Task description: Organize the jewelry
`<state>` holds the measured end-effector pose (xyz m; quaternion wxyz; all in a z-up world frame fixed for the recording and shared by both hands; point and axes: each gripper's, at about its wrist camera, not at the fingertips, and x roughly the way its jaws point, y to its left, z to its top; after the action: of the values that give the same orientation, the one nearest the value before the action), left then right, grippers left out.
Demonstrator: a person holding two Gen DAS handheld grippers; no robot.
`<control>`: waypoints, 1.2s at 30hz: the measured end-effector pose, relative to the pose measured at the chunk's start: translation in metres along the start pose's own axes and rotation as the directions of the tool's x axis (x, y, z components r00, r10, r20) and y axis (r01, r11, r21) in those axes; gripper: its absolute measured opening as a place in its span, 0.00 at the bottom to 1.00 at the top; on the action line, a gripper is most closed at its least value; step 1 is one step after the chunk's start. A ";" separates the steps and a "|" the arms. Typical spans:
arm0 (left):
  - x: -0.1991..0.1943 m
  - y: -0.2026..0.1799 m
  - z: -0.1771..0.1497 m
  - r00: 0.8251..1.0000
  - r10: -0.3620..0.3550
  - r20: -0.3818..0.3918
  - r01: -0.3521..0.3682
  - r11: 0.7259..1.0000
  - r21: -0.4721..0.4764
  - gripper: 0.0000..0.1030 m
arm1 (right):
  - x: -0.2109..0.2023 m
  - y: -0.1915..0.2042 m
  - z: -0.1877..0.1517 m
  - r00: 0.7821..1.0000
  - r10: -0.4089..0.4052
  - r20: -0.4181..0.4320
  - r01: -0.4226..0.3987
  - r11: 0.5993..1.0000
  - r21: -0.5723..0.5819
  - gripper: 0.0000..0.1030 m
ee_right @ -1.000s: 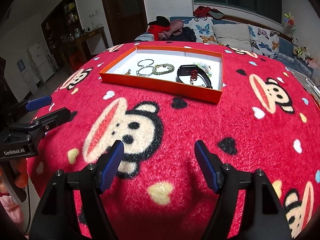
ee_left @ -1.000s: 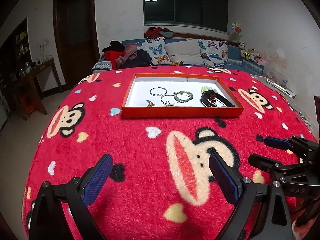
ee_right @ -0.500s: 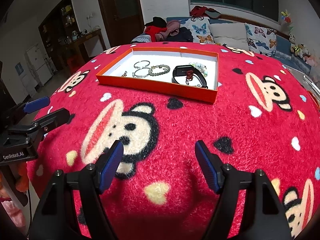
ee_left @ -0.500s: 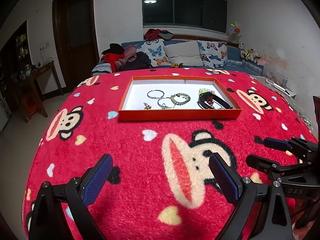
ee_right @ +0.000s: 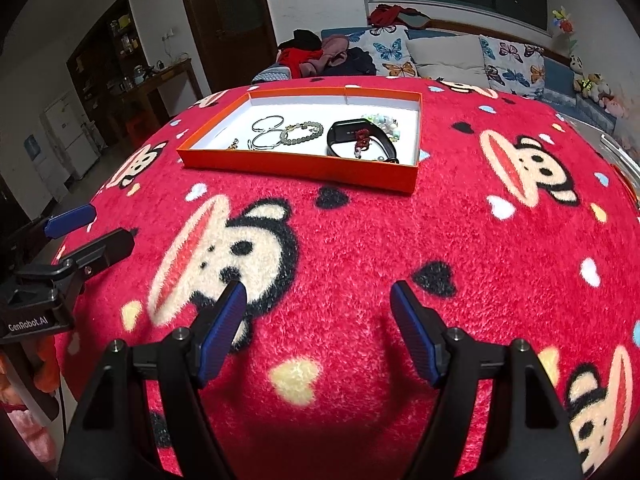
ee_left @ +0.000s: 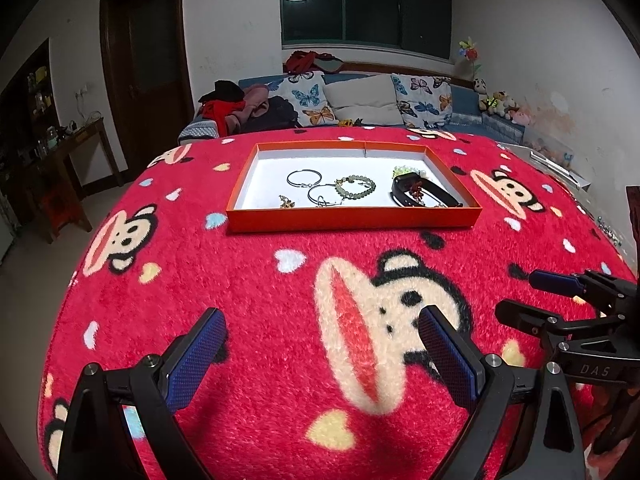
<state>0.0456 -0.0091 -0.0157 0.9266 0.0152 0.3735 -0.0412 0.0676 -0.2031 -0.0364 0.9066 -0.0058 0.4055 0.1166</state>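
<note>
An orange tray (ee_left: 352,222) of jewelry is seen at upper centre, well beyond both the left gripper (ee_left: 322,340) and the right gripper (ee_right: 318,312), whose fingers are spread wide and hold nothing.

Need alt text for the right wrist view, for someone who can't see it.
Right gripper, jaws open and empty, hovers over a red monkey-print blanket. Ahead sits an orange tray holding bangles, a bead bracelet and a black band; left gripper shows at left.
</note>
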 end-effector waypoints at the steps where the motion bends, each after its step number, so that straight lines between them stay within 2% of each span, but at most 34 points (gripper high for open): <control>1: 0.001 0.001 0.000 1.000 0.000 -0.001 0.000 1.000 -0.001 1.00 | 0.000 0.001 0.000 1.000 -0.001 0.000 0.001 1.000 -0.002 0.73; 36: 0.003 0.001 -0.009 1.000 -0.003 -0.012 0.003 1.000 -0.005 1.00 | 0.001 0.004 0.001 1.000 0.008 -0.003 -0.008 1.000 -0.007 0.75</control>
<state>0.0412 -0.0081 -0.0245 0.9243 0.0125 0.3793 -0.0414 0.0682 -0.1991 -0.0366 0.9056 -0.0077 0.4062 0.1219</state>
